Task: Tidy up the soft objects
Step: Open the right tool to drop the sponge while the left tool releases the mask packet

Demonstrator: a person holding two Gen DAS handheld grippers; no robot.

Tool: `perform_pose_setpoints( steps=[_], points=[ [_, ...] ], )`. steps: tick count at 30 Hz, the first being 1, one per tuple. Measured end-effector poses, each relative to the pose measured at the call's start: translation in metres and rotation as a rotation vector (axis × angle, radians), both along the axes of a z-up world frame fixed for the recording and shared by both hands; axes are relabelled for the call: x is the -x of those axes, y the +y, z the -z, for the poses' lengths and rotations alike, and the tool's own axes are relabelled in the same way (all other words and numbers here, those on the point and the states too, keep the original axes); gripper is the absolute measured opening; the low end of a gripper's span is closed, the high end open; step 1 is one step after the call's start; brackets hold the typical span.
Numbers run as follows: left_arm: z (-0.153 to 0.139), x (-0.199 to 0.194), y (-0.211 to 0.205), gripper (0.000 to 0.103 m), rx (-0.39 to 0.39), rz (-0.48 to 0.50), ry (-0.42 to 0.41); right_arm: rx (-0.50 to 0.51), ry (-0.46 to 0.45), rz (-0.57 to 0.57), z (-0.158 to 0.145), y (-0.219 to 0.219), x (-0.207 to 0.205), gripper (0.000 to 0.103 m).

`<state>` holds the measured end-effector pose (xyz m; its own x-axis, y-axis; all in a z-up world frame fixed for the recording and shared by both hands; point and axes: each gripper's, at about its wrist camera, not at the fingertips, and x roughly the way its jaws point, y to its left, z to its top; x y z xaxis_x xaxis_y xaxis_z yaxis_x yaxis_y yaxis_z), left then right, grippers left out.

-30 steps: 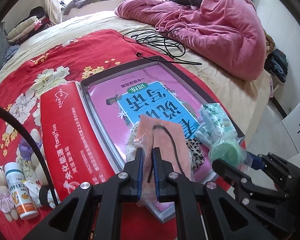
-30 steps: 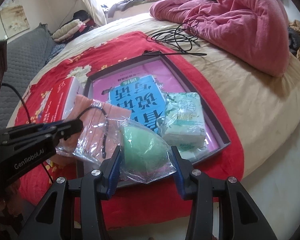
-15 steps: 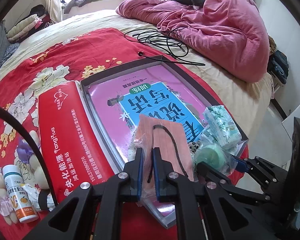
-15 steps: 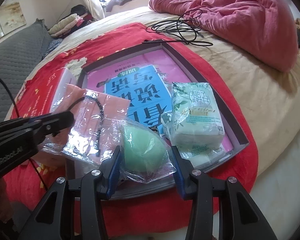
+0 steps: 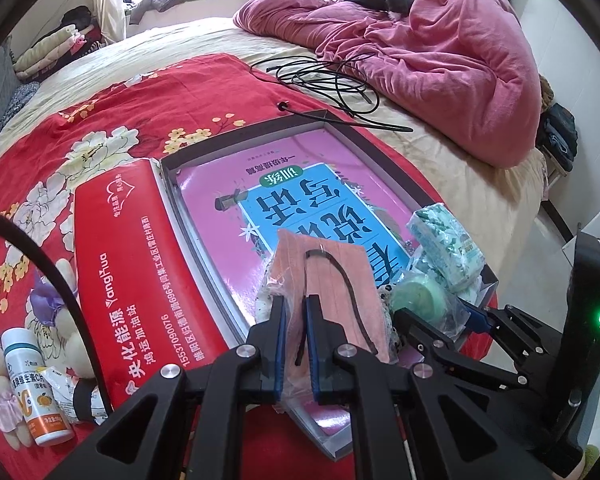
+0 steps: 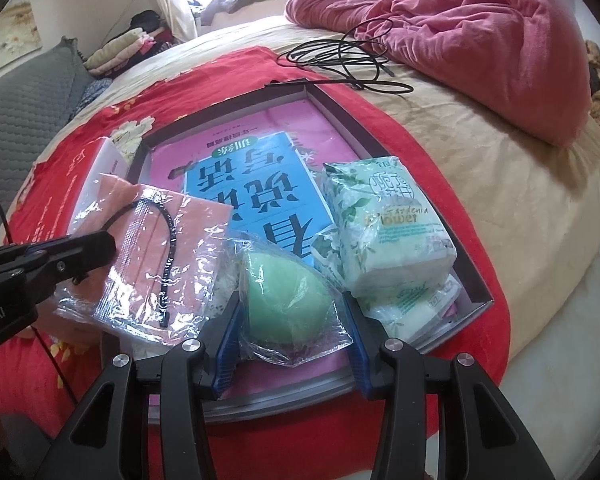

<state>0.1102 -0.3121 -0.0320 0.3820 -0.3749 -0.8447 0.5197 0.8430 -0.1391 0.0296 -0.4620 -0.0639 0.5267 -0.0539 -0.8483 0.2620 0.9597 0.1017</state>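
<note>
Green sponge [image 6: 286,294] lower now, between right tool [image 6: 290,326] pads.

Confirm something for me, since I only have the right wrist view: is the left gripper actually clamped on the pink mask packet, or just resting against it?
Observer: Clamped. The left wrist view shows the left gripper with both pads pressed onto the pink mask packet.
Operator: The right gripper has the bagged green sponge here. Is anything lying outside the tray on the far left?
Observer: Yes. A white bottle with an orange label lies on the red cloth beside a white plush toy, left of the red box lid.
</note>
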Motion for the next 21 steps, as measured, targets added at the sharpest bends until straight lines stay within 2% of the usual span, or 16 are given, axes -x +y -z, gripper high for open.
perform_pose_setpoints(
  steps=[11, 15, 21],
  points=[
    [-0.001, 0.000, 0.000, 0.010, -0.004, 0.002, 0.001, 0.005, 0.004, -0.011, -0.002, 0.004, 0.005, 0.050],
    [-0.001, 0.000, 0.000, 0.010, -0.006, 0.009, -0.002, 0.019, 0.003, -0.010, -0.006, 0.005, 0.007, 0.055],
    [-0.002, 0.000, 0.000, 0.010, -0.008, 0.009, 0.003, 0.030, -0.007, -0.012, -0.015, 0.005, 0.007, 0.056]
  ],
)
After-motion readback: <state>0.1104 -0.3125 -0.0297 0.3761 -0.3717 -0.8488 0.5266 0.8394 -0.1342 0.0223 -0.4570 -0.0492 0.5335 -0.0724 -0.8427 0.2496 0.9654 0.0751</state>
